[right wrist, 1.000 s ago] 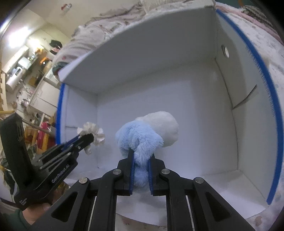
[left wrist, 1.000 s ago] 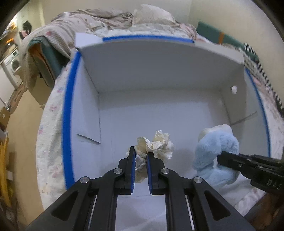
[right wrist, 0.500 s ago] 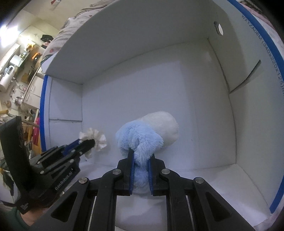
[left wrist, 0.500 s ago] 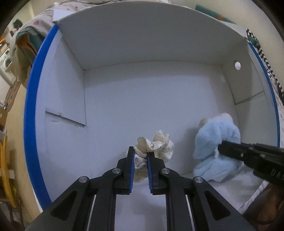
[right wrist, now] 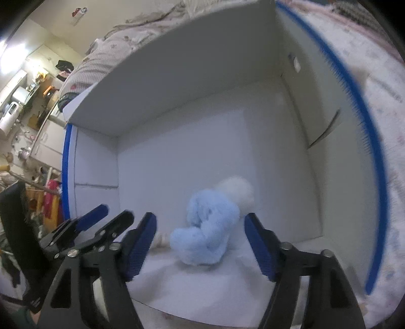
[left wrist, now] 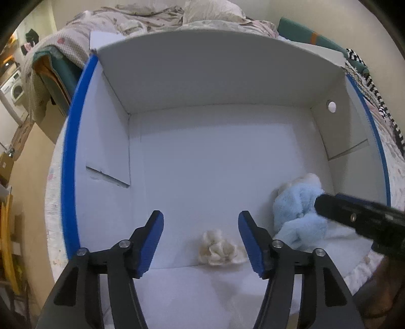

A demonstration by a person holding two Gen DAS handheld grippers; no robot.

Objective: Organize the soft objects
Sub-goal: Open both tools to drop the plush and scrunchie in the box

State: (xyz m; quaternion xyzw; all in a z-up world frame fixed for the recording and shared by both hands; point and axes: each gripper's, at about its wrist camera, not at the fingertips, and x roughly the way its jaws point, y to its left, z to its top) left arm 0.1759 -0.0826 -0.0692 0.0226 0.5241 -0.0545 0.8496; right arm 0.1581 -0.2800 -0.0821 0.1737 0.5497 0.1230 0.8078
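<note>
A white box with blue rim (left wrist: 68,141) stands open in front of me; it also shows in the right wrist view (right wrist: 364,119). A small cream ruffled fabric piece (left wrist: 219,249) lies on the box floor near the front wall, below my open left gripper (left wrist: 201,219). A light blue and white plush toy (left wrist: 300,211) lies at the floor's right side. In the right wrist view the plush toy (right wrist: 207,230) lies free between the fingers of my open right gripper (right wrist: 200,222). The left gripper (right wrist: 101,215) shows there at lower left.
The box sits on a bed with a patterned sheet (left wrist: 54,227). Crumpled bedding and a pillow (left wrist: 157,15) lie behind the box. A striped cloth (left wrist: 374,91) lies at the right. A cluttered room with cabinets (right wrist: 27,106) lies to the left.
Both grippers opened and pulled back a little. The cream fabric piece dropped to the box floor, and the blue plush toy now lies released on the floor.
</note>
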